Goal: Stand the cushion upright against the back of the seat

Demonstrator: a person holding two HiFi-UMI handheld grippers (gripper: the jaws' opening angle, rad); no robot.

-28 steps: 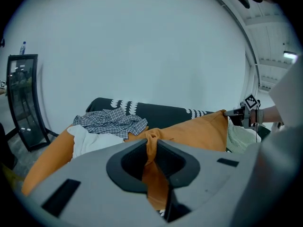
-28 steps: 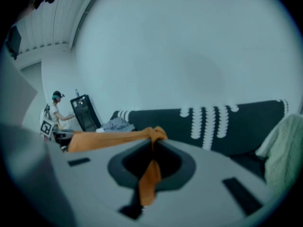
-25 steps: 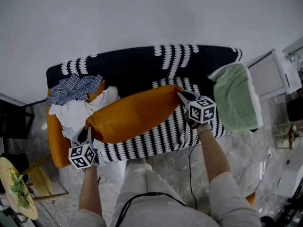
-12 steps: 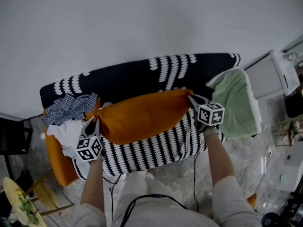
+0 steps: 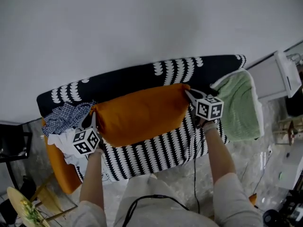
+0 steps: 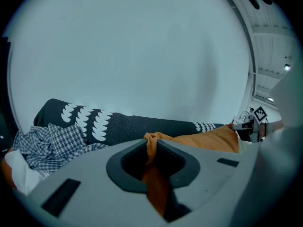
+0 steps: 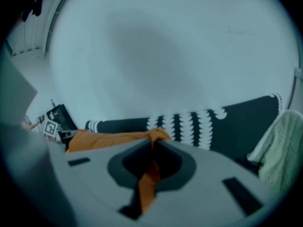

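Observation:
A long orange cushion (image 5: 139,115) hangs lengthwise over the sofa seat (image 5: 156,148), close to the black-and-white patterned backrest (image 5: 142,77). My left gripper (image 5: 93,120) is shut on the cushion's left corner (image 6: 150,143). My right gripper (image 5: 189,96) is shut on its right corner (image 7: 154,138). In each gripper view orange fabric is pinched between the jaws, and the cushion (image 6: 208,138) stretches across toward the other gripper. The backrest (image 7: 213,126) lies just behind the cushion's top edge.
A checked cloth (image 5: 64,117) and a white cloth (image 5: 64,143) lie on the sofa's left end. A green towel (image 5: 241,108) drapes over its right end. A white cabinet (image 5: 277,74) stands to the right. A plain wall (image 5: 142,22) rises behind the sofa.
Both grippers have carried the cushion away from the seat's front toward the backrest. Its tilt has levelled out and it now lies close along the backrest.

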